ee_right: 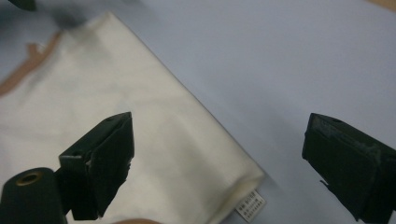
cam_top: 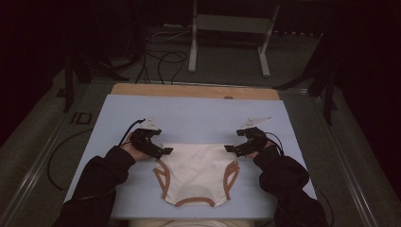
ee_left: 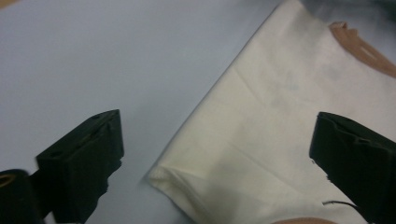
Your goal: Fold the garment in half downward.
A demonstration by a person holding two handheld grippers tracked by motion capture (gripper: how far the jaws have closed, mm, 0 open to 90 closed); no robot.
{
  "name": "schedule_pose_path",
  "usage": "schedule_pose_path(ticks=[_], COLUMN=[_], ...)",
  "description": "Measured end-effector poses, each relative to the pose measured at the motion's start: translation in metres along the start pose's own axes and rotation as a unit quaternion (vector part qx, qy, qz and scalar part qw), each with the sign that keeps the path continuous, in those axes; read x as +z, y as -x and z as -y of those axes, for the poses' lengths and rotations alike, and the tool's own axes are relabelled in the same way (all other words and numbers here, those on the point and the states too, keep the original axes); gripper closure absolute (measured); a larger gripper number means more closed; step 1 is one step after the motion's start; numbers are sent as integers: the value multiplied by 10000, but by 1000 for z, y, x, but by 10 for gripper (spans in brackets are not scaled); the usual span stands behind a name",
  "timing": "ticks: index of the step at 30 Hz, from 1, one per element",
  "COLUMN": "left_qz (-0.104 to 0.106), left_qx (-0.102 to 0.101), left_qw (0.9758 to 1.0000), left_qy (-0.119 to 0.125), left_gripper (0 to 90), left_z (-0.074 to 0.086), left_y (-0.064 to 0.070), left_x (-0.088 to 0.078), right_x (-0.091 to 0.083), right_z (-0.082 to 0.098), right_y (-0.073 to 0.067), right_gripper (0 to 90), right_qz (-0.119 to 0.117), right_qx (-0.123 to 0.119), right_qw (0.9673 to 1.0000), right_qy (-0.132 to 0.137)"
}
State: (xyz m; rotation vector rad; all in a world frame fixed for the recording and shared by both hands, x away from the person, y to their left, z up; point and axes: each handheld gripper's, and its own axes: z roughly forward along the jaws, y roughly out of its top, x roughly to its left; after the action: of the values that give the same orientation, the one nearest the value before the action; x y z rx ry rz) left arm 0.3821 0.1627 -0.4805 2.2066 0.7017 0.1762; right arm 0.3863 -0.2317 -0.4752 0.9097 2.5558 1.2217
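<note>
A cream pair of underpants [cam_top: 196, 172] with tan-brown trim lies flat on the pale blue mat [cam_top: 198, 118], its straight folded edge farthest from me. My left gripper [cam_top: 165, 151] stands open at the garment's far left corner [ee_left: 161, 177], jaws wide to either side of it, nothing held. At the far right corner [ee_right: 252, 179] my right gripper [cam_top: 228, 148] is open too, one jaw over the cloth [ee_right: 116, 116] and one over the mat. A small white label [ee_right: 250, 205] sticks out at that corner. Brown trim [ee_left: 364, 49] shows at the leg opening.
The mat lies on a wooden board [cam_top: 194, 91] on a table. Black cables [cam_top: 161, 64] run over the floor beyond it. A white metal stand [cam_top: 229, 33] rises at the back. A loose cable [cam_top: 56, 161] curls left of the mat.
</note>
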Motion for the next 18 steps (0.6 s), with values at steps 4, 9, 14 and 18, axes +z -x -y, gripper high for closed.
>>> schedule_pose_path(ticks=[4, 9, 14, 18], left_qz=[-38, -179, -226, -219], left_qx=[-72, -224, -211, -203], left_qw=[9999, 9993, 9988, 9985], left_qy=[-78, -236, -374, -469], left_gripper=[72, 134, 199, 281], left_z=[5, 14, 19, 24], left_y=[-5, -12, -14, -15], left_x=[5, 14, 20, 26], right_x=[6, 19, 26, 32], right_z=[5, 15, 20, 26], right_y=[4, 10, 14, 17], right_gripper=[125, 155, 185, 246], right_qz=[36, 21, 29, 6], right_qx=[44, 208, 305, 354], right_qw=[9999, 9993, 9986, 9979], right_qy=[-101, -299, -434, -545])
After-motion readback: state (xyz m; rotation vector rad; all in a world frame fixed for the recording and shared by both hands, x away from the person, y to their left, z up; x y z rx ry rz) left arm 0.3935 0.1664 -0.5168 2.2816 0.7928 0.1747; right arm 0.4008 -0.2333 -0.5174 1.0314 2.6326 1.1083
